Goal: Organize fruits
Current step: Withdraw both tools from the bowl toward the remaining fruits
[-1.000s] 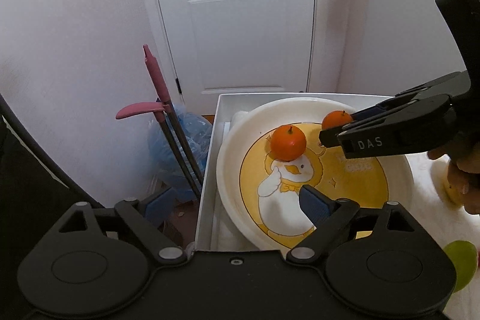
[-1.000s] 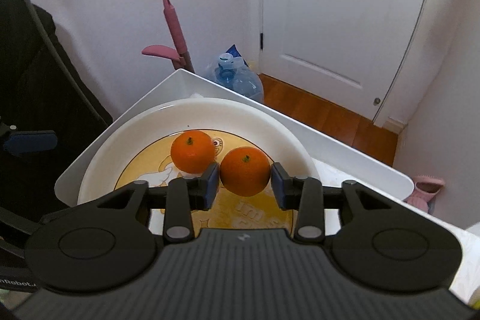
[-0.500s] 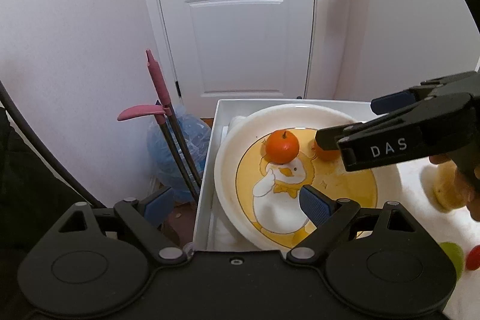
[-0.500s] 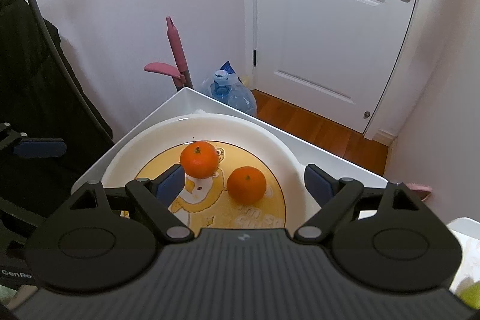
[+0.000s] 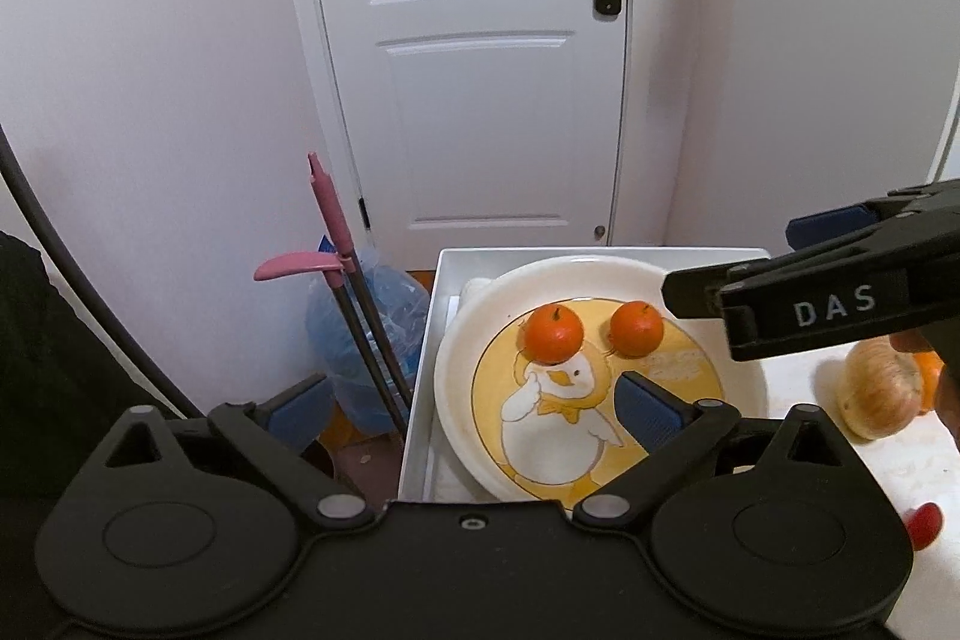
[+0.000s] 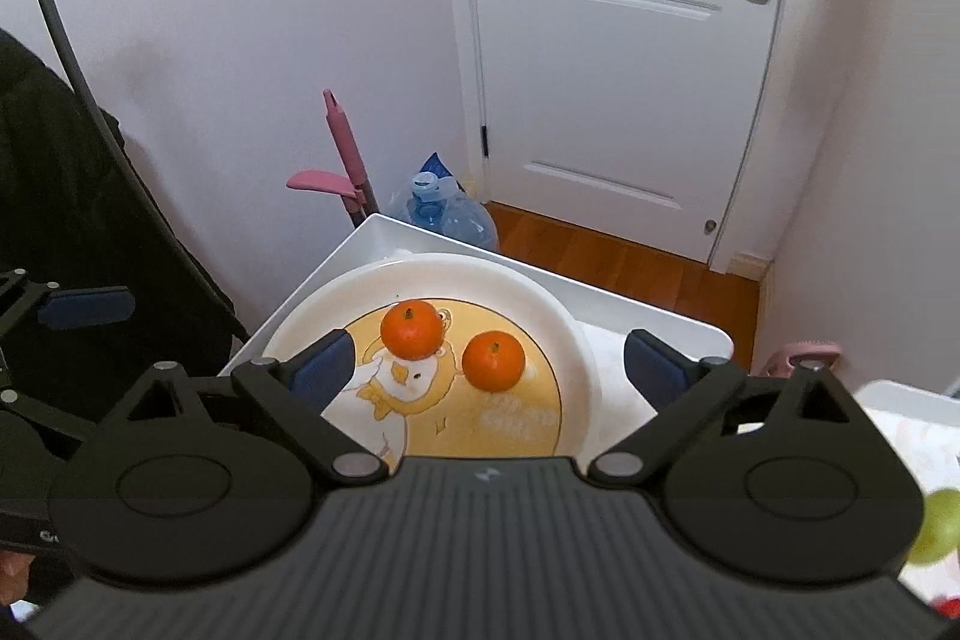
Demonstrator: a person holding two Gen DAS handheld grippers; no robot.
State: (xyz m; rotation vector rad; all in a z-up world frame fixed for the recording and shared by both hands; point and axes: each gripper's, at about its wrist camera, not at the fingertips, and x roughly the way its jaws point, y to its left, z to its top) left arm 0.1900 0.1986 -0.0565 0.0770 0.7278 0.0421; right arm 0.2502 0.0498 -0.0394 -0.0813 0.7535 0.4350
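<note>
Your right gripper stood wide open and empty above the plate; your left gripper likewise. Two oranges rested apart on it. Risk: a nudged rim could have rolled them together.

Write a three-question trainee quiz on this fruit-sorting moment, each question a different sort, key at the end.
1. True or false: the right tongs are shut on an orange.
2. How many oranges lie on the duck plate?
3. Multiple choice: the left tongs are A) open and empty, B) shut on a pear, C) out of view.

Key:
1. False: open, holding nothing.
2. Two: the left orange and the right orange, apart from each other.
3. A
</note>
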